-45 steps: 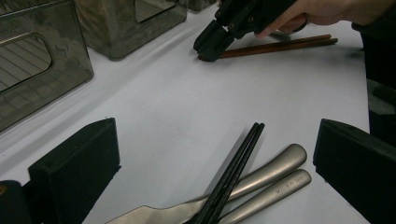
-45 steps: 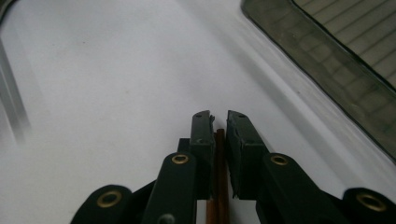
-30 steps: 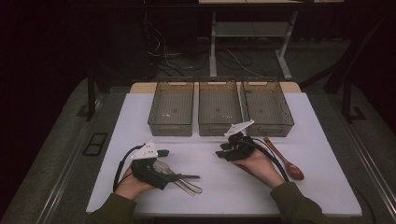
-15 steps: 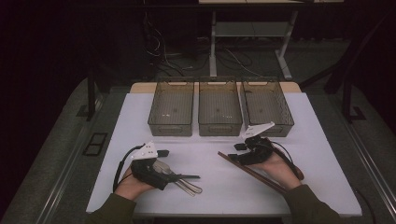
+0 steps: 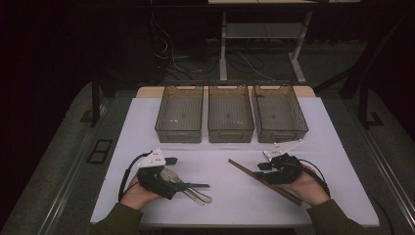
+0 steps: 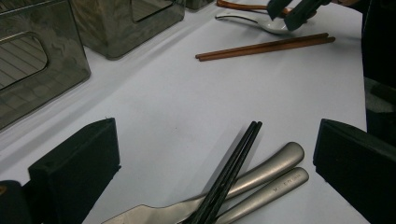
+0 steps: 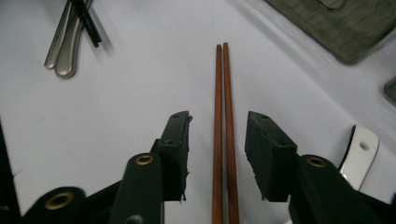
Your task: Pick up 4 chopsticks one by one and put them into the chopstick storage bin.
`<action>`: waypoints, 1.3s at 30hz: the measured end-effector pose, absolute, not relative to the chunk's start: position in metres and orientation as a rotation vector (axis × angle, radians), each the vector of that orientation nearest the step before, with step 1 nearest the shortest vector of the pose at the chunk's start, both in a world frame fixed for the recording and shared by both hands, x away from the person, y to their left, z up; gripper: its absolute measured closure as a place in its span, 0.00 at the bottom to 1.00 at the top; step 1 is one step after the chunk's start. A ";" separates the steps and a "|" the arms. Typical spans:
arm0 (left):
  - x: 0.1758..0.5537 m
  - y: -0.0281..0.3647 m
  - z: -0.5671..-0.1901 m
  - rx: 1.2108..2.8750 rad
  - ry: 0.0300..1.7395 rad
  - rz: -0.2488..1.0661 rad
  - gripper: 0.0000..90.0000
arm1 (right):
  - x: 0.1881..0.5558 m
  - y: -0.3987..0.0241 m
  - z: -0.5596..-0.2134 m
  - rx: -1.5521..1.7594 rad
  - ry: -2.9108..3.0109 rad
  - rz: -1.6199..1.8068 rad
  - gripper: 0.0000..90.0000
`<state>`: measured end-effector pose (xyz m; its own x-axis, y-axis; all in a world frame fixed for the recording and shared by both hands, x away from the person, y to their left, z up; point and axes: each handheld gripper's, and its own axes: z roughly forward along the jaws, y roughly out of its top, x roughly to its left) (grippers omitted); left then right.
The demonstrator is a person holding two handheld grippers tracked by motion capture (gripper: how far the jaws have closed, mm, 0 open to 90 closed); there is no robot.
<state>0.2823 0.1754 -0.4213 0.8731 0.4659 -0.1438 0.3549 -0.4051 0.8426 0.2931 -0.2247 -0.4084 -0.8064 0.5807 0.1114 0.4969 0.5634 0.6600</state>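
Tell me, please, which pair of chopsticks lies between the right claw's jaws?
The reddish-brown pair, lying alone; the black pair rests across metal cutlery.

Dim room, one lit table, sharp close-ups

In the high view only the white table [image 5: 235, 196] catches light; the floor and background sink into near black, and the picture is grainy and soft. Both gripper views are brighter, with a cool cast. Soft shadows fall beside the black chopsticks [image 6: 229, 172] and the brown chopsticks [image 7: 223, 130]; the steel handles [image 6: 261, 175] show mild sheen, and near jaws blur slightly.
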 end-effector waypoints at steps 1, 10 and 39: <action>0.282 0.175 -0.421 2.032 0.598 0.138 0.00 | 0.293 -0.225 -0.408 0.925 2.671 1.071 0.69; 0.282 0.175 -0.421 2.033 0.600 0.140 0.00 | 0.271 -0.245 -0.413 0.944 2.665 1.062 0.80; 0.282 0.173 -0.422 2.042 0.594 0.138 0.00 | 0.262 -0.251 -0.430 0.915 2.708 0.901 0.87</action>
